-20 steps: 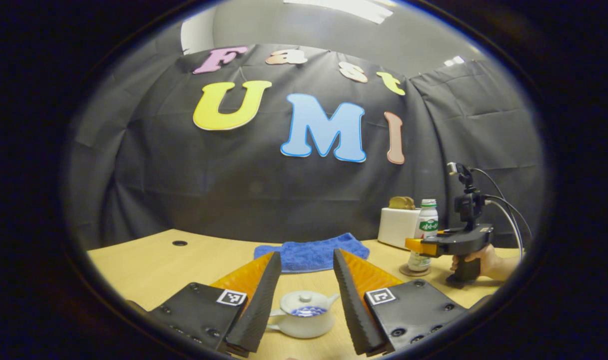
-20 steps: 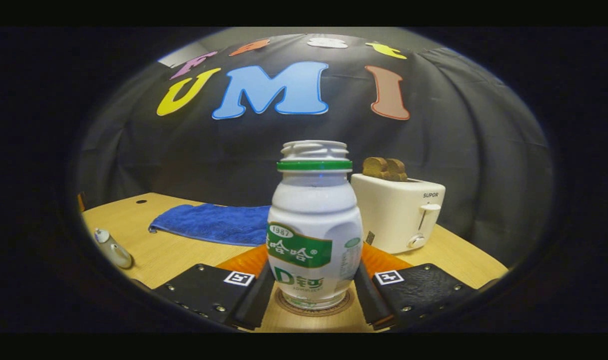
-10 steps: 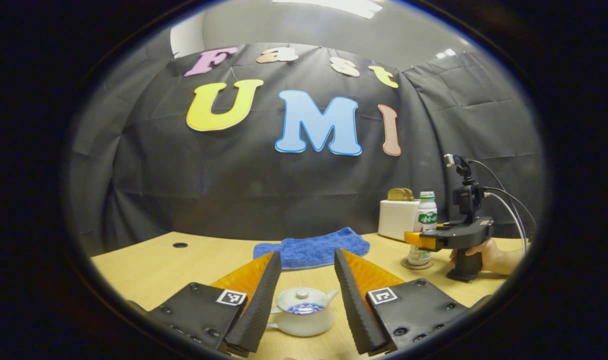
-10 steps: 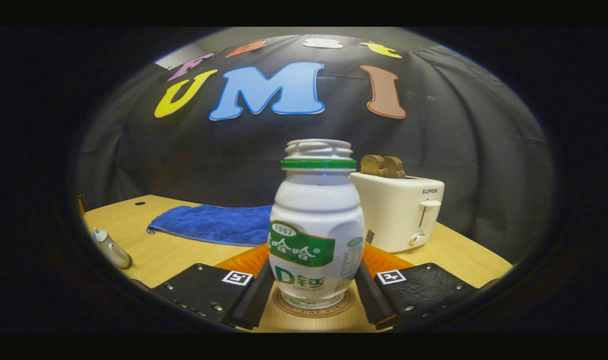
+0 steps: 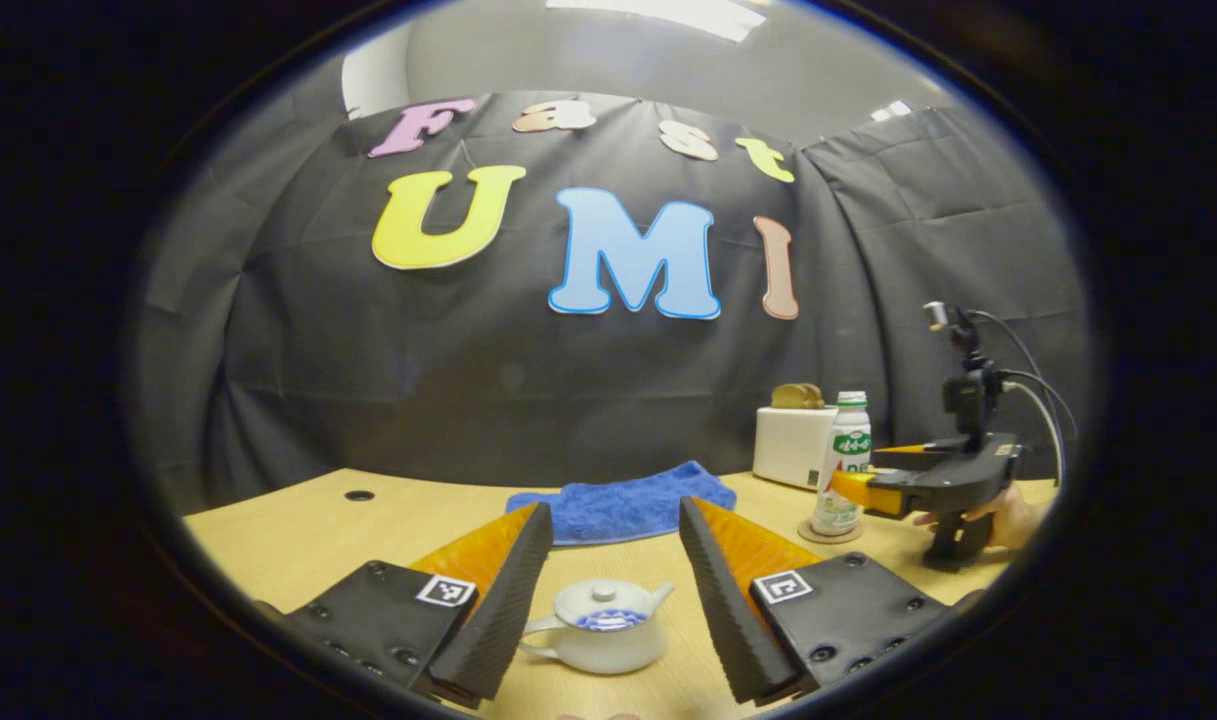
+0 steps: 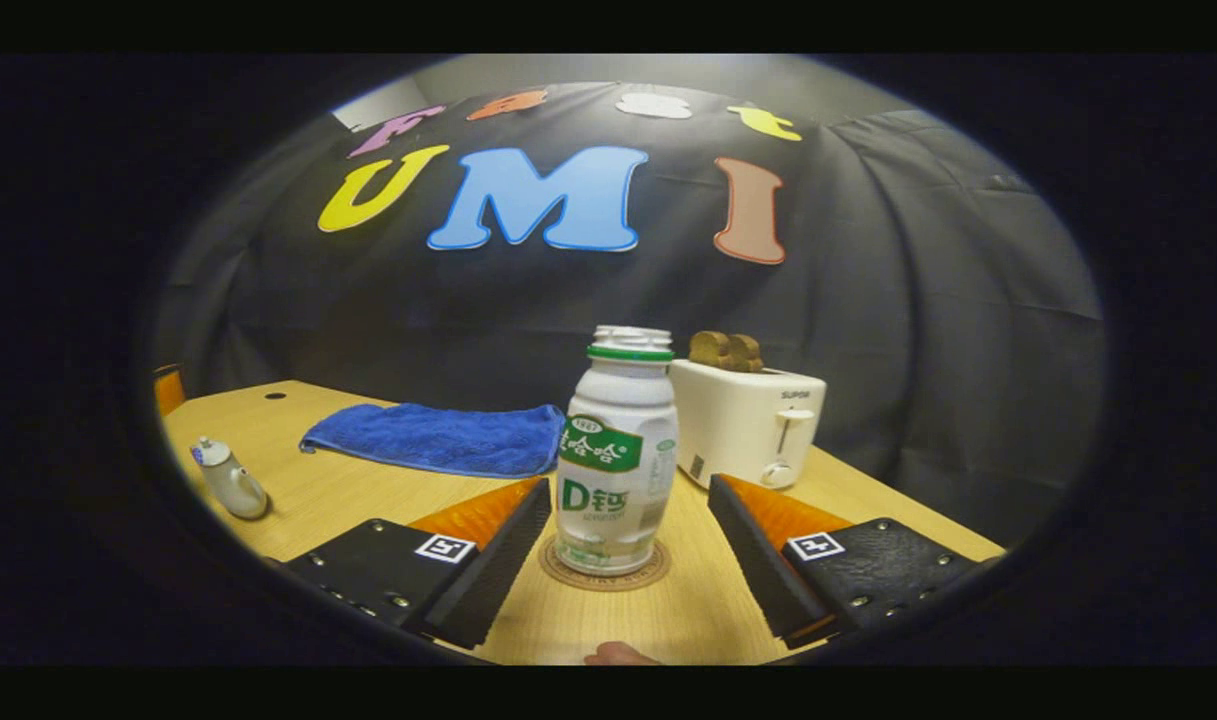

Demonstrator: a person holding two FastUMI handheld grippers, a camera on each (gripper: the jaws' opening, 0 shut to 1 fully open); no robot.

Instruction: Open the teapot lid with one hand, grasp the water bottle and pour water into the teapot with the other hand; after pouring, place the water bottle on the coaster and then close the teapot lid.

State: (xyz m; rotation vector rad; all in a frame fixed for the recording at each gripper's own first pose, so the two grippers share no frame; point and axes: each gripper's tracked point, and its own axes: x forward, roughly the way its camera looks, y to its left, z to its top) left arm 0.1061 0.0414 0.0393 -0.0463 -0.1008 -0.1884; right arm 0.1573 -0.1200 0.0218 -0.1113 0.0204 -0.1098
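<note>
The water bottle (image 6: 616, 452) stands upright on the round coaster (image 6: 604, 566) on the desk (image 6: 348, 495), in front of the white toaster (image 6: 748, 424). The right gripper (image 6: 628, 560) is wide open, with a finger on each side of the bottle and not touching it. The little white teapot (image 5: 598, 633) sits on the desk with its lid (image 5: 600, 602) on, between the fingers of the left gripper (image 5: 605, 590), which is open too. The bottle looks like light, thin plastic with no cap, so it could tip or spill; hold it around its fat middle. The teapot looks like it could break, so pinch the small knob on the lid gently.
</note>
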